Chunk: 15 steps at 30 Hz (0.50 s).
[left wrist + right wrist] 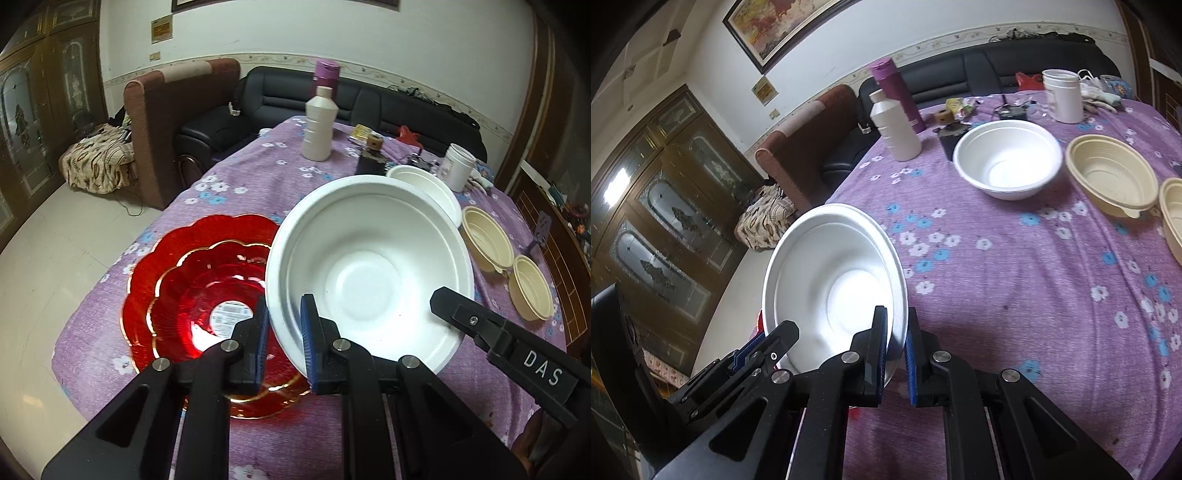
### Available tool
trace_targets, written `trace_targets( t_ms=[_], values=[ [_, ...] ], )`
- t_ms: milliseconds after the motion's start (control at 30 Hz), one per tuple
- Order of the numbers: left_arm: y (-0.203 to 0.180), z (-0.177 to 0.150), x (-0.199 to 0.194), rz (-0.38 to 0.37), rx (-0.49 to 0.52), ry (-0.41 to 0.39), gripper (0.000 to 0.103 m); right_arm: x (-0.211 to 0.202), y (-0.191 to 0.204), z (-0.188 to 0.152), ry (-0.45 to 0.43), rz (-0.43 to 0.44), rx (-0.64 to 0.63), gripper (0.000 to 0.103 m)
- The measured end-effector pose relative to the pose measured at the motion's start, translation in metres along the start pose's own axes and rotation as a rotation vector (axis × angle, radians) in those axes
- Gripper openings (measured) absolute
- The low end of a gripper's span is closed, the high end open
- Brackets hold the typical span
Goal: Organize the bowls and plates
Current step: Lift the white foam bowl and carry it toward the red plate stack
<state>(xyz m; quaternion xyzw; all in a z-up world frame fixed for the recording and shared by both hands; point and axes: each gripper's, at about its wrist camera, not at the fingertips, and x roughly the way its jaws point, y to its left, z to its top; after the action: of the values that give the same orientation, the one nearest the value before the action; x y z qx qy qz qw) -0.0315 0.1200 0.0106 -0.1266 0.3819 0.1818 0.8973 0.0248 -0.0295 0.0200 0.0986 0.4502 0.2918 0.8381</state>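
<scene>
1. Nearest me, both my grippers are clamped on the same white foam bowl (369,273): my left gripper (284,347) pinches its rim at one side, its blue ribbed pads nearly together with only the thin wall between them, and my right gripper (895,354) does the same at the opposite side. The bowl is tilted and off the cloth, carried between my two hands.
2. Just under and beside it in the left view lies the red scalloped glass plate with a gold edge (195,280), a smaller one of the same kind nested on it; I judge the plates are already stacked.
3. The purple flowered tablecloth (1015,295) is soft and slightly wrinkled, so rims should sit steadily on it.
4. Farther off stands a second white foam bowl (1006,162), matte and light, upright and empty. It looks like the natural place to nest mine, which is not yet done.
5. Beside that are two ribbed beige plastic bowls (1112,173), near each other but unstacked. That is work left.
6. At the far end stand a white ridged plastic bottle (895,129), a purple flask (894,92) and a white jar (1062,96).
</scene>
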Motion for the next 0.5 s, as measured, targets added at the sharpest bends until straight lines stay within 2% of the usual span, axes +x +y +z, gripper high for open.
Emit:
trace_targets(
  t_ms=[300, 500],
  values=[
    [0.028, 0.005, 0.000, 0.041, -0.044, -0.024, 0.014, 0.019, 0.028, 0.005, 0.015, 0.022, -0.037, 0.008],
    [0.046, 0.002, 0.006, 0.061, -0.071, -0.010, 0.014, 0.036, 0.043, 0.002, 0.045, 0.028, -0.070, 0.008]
  ],
)
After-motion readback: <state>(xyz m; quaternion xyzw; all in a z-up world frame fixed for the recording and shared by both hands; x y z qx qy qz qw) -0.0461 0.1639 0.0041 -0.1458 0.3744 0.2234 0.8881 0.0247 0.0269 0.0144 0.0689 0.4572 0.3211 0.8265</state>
